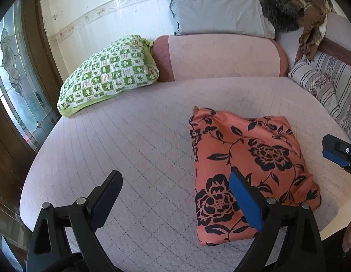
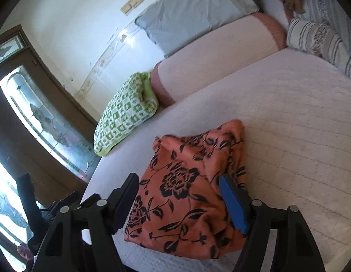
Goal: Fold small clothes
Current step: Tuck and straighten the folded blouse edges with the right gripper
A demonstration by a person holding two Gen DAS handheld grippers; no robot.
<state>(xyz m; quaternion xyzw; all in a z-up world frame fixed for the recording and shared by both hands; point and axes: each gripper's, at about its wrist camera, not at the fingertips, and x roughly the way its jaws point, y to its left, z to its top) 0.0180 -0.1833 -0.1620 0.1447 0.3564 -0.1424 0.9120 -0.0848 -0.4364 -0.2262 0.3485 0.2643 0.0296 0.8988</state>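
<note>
**Folded floral garment on the bed, both grippers open near it**

Left wrist view: The orange garment [image 1: 250,172] with its black flower print lies folded into a rough rectangle on the pale quilted bed cover [image 1: 130,140], close to the bed's near edge. The left gripper [image 1: 175,195] hangs above the cover with its jaws spread wide and nothing between them. Its black finger is over bare quilt, well to the left of the garment; its blue-padded finger [image 1: 245,201] stands in front of the garment's lower left part, and whether it touches the cloth cannot be told. Beyond the garment, at the head of the bed, are a green checked pillow [image 1: 109,72], a pink bolster [image 1: 218,56] and a grey pillow [image 1: 216,9] leaning behind the bolster. A striped floral cushion [image 1: 322,83] lies to the garment's far right. The tip of the right gripper [image 1: 340,151] enters at the right edge, just beside the garment.

Right wrist view: The same garment [image 2: 189,190] lies directly ahead of the right gripper [image 2: 180,201], between its two fingers. The jaws stand open, and the pads do not appear to press on the cloth; the blue pad [image 2: 234,204] overlaps the garment's right side. The green checked pillow [image 2: 127,115] lies beyond the garment, near a glazed door [image 2: 46,117].
</note>
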